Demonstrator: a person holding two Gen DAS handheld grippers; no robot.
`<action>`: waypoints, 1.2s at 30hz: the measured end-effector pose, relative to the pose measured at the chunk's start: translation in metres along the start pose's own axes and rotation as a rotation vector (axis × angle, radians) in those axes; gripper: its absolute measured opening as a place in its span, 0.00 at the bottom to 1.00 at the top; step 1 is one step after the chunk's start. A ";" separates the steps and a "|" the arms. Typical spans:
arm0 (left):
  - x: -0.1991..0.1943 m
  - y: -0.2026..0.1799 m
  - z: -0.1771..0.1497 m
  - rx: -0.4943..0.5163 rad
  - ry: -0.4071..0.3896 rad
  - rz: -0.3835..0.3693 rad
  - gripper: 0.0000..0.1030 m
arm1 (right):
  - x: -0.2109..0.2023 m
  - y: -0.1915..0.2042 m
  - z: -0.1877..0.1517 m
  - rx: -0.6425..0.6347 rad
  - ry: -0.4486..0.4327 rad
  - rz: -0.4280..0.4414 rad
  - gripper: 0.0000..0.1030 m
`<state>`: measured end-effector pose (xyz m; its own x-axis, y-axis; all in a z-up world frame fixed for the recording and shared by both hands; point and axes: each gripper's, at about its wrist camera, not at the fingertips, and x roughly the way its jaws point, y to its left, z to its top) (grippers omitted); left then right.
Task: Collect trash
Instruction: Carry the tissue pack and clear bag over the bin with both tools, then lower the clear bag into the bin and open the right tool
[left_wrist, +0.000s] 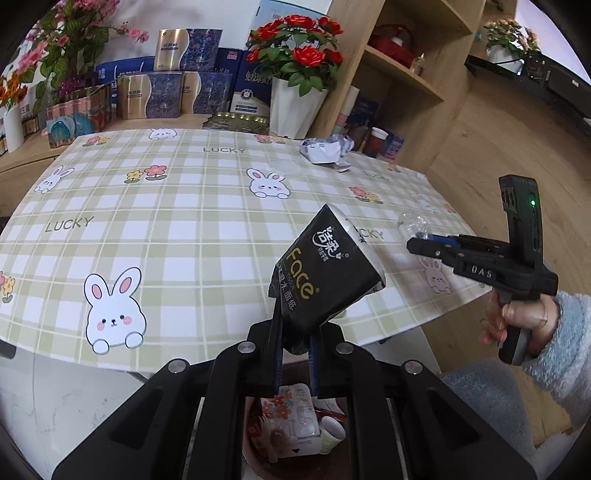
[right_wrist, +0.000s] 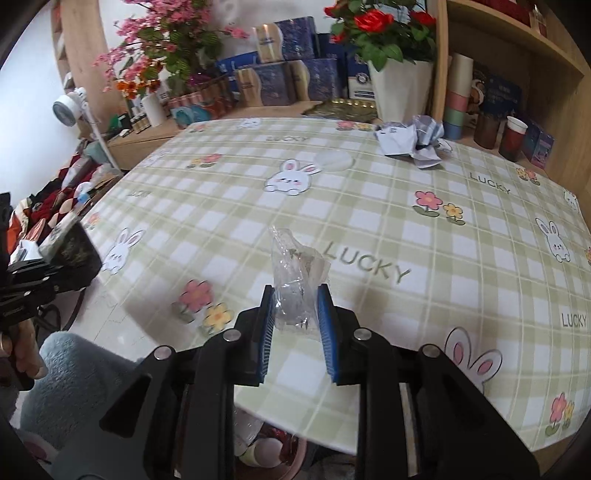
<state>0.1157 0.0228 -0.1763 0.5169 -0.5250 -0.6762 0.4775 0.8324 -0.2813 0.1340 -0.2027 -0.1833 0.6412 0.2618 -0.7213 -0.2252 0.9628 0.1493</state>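
Note:
My left gripper (left_wrist: 295, 328) is shut on a black tissue pack (left_wrist: 325, 273) printed "Face", held tilted above the table's near edge. My right gripper (right_wrist: 295, 295) is shut on a crumpled clear plastic wrapper (right_wrist: 295, 273), which sticks up between the blue pads (right_wrist: 327, 314). In the left wrist view the right gripper (left_wrist: 415, 245) is at the right with the wrapper (left_wrist: 413, 223) at its tip. A trash bin (left_wrist: 255, 458) with cups and packets in it stands below the table edge. Crumpled white paper (right_wrist: 410, 138) lies at the table's far side.
The round table (left_wrist: 177, 206) has a green checked bunny cloth. A thin clear disc (right_wrist: 332, 160) lies near its middle. A white flower pot (left_wrist: 291, 107), boxes (left_wrist: 166, 96) and wooden shelves (left_wrist: 406, 74) with cups (right_wrist: 515, 138) crowd the far edge. A person's hand and blue fleece sleeve (left_wrist: 561, 332) hold the right gripper.

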 end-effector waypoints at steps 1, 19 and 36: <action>-0.004 -0.004 -0.003 0.004 -0.002 -0.003 0.11 | -0.005 0.007 -0.006 -0.009 -0.003 0.008 0.25; -0.047 -0.040 -0.045 0.061 -0.020 -0.030 0.11 | -0.030 0.068 -0.106 -0.001 0.046 0.083 0.25; -0.048 -0.027 -0.075 0.007 0.007 -0.013 0.11 | 0.041 0.079 -0.177 0.026 0.298 0.046 0.25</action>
<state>0.0247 0.0383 -0.1877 0.5060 -0.5342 -0.6772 0.4887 0.8245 -0.2853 0.0126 -0.1275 -0.3202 0.3859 0.2777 -0.8797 -0.2279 0.9528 0.2008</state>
